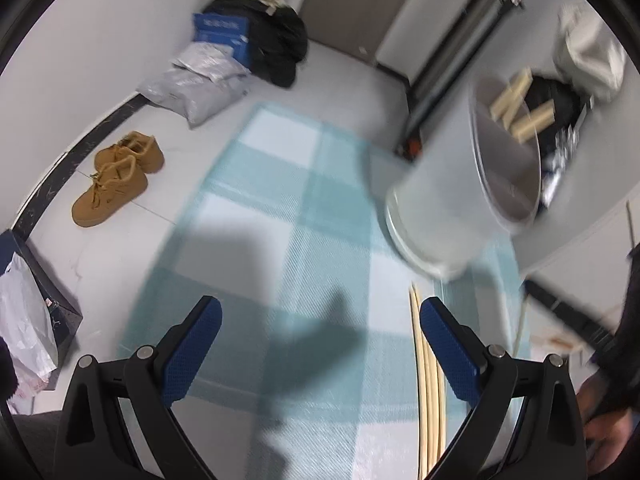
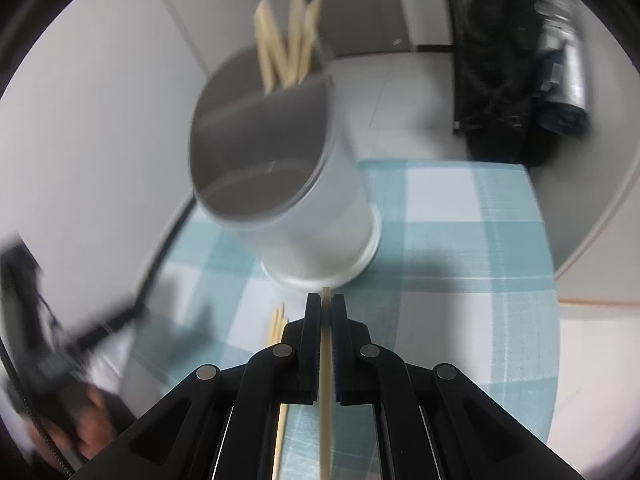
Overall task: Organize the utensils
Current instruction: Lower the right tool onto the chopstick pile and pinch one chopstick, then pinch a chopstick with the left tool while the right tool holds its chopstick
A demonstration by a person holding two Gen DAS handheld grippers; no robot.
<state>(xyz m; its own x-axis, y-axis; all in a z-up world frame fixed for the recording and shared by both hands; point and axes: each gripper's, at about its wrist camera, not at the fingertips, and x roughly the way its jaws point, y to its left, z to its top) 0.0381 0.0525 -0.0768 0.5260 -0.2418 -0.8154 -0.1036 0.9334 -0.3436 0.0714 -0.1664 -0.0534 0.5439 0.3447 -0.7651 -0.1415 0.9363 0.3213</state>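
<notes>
A white cylindrical utensil holder stands on a teal checked cloth and holds several wooden chopsticks. My left gripper is open and empty above the cloth, with loose chopsticks lying by its right finger. In the right wrist view my right gripper is shut on a single wooden chopstick, just in front of the holder. More chopsticks stick out of the holder's far side, and loose ones lie left of the fingers.
Tan shoes, grey parcels, a blue box and black bags lie on the floor beyond the table. A dark bag stands at the far right. A person's hand shows at lower left.
</notes>
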